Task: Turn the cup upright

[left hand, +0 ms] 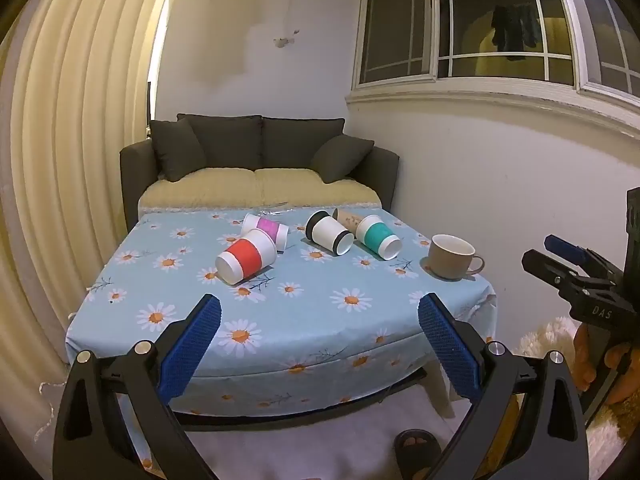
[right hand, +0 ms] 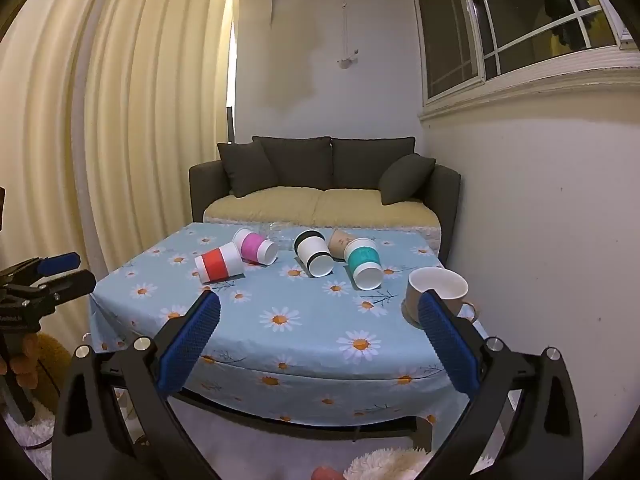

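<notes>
Here, both grippers hang in the air on the near side of a table [left hand: 132,322] draped in a light blue daisy cloth, and neither one touches anything. The left gripper [left hand: 319,312] has its blue-padded fingers [left hand: 192,344] spread wide apart with nothing between them; the right gripper [right hand: 319,314] is likewise spread wide and empty, its right finger [right hand: 450,346] overlapping the view of the mug without contact. Five paper cups lie on their sides across the far half of the table. The red-banded cup [left hand: 246,261] lies nearest on the left, its base turned toward the near-left, touching the pink-banded cup [left hand: 266,230] just behind it. To the right, apart from that pair, the black-rimmed white cup [left hand: 329,233] lies with one end facing near-right. Just beside it on the right is the teal-banded cup [left hand: 378,237], and behind those two a plain brown cup [left hand: 349,218] lies partly hidden. A beige mug [left hand: 451,256] stands upright near the right edge of the table, its handle pointing right, well apart from the paper cups. Beyond the far edge sits a dark grey sofa [left hand: 260,156] with a yellowish seat cover, a pleated cream curtain [left hand: 72,140] hangs on the left, and a window [left hand: 472,24] is set in the right wall.
</notes>
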The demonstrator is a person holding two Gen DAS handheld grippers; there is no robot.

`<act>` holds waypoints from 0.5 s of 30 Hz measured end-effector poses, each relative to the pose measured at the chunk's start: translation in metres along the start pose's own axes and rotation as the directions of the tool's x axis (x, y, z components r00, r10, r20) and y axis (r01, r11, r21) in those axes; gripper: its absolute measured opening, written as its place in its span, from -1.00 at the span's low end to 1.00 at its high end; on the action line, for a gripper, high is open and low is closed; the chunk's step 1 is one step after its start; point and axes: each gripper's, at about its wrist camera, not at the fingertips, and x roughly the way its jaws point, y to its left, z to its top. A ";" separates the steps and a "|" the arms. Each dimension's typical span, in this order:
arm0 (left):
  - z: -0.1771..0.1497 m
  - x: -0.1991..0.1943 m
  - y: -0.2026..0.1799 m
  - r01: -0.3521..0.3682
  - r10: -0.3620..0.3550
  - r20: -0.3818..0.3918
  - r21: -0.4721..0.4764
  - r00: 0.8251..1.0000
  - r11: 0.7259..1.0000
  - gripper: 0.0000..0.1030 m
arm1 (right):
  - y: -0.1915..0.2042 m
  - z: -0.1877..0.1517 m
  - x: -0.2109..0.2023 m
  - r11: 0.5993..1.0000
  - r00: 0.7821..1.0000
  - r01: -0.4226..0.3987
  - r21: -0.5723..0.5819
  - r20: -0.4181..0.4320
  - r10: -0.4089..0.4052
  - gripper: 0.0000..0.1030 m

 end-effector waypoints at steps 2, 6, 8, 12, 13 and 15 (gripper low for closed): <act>0.000 0.000 0.000 0.001 -0.001 0.003 0.006 1.000 1.000 0.87 | -0.003 -0.001 0.001 1.000 1.000 -0.001 0.018 -0.010 0.002 0.91; 0.000 -0.002 -0.002 0.000 0.000 0.004 -0.002 1.000 1.000 0.87 | 0.000 0.001 0.000 1.000 1.000 -0.003 0.012 0.006 0.003 0.91; 0.000 -0.001 -0.001 0.002 -0.002 -0.001 -0.001 1.000 1.000 0.87 | 0.004 0.001 0.006 1.000 1.000 0.001 0.003 0.000 -0.001 0.91; -0.003 -0.002 -0.004 0.004 -0.004 -0.001 -0.002 1.000 1.000 0.87 | 0.002 0.001 0.000 1.000 1.000 -0.012 -0.008 0.019 0.012 0.91; -0.003 0.000 -0.006 0.004 -0.004 -0.002 -0.004 1.000 1.000 0.87 | 0.002 0.001 0.000 1.000 1.000 -0.012 -0.007 0.021 0.012 0.91; -0.004 -0.001 -0.008 0.003 -0.003 -0.001 -0.005 1.000 1.000 0.87 | 0.002 0.000 -0.001 1.000 1.000 -0.011 -0.007 0.016 0.011 0.91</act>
